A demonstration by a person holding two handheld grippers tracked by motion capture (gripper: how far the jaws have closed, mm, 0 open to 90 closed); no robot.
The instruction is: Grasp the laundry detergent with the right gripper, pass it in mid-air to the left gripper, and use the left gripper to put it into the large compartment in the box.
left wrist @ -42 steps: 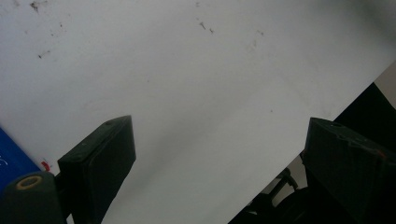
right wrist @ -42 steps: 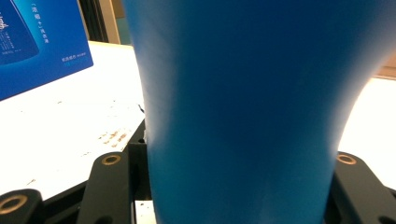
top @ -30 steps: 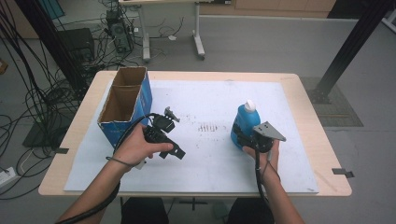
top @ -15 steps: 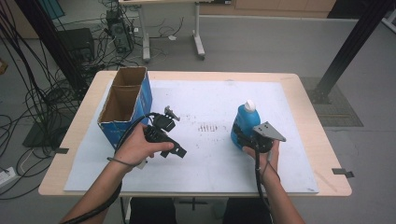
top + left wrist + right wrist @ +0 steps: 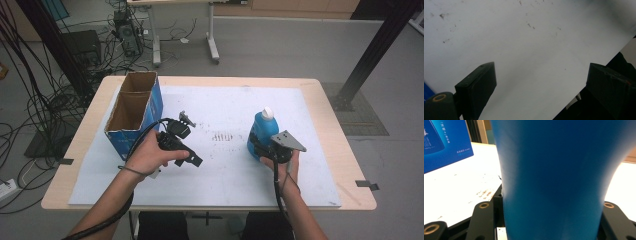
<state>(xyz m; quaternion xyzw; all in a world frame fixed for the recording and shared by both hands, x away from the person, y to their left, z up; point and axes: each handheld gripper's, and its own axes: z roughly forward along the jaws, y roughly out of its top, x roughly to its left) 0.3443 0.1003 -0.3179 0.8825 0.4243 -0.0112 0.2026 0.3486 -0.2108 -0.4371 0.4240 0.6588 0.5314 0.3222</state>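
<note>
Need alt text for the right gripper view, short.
A blue bottle stands close up between the right gripper's two black jaws, which sit against its sides. Behind it at left are the white table cover, marked with brown specks, and a corner of a blue printed box.

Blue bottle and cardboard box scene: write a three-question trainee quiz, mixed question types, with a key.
1. True or false: the right gripper has its jaws around the blue bottle.
2. The bottle's cap is: A) white B) red C) black.
3. Fill in: the left gripper, jaws apart over the white mat, sits beside the open ____.

Key: 1 true; 2 A; 3 cardboard box.
</note>
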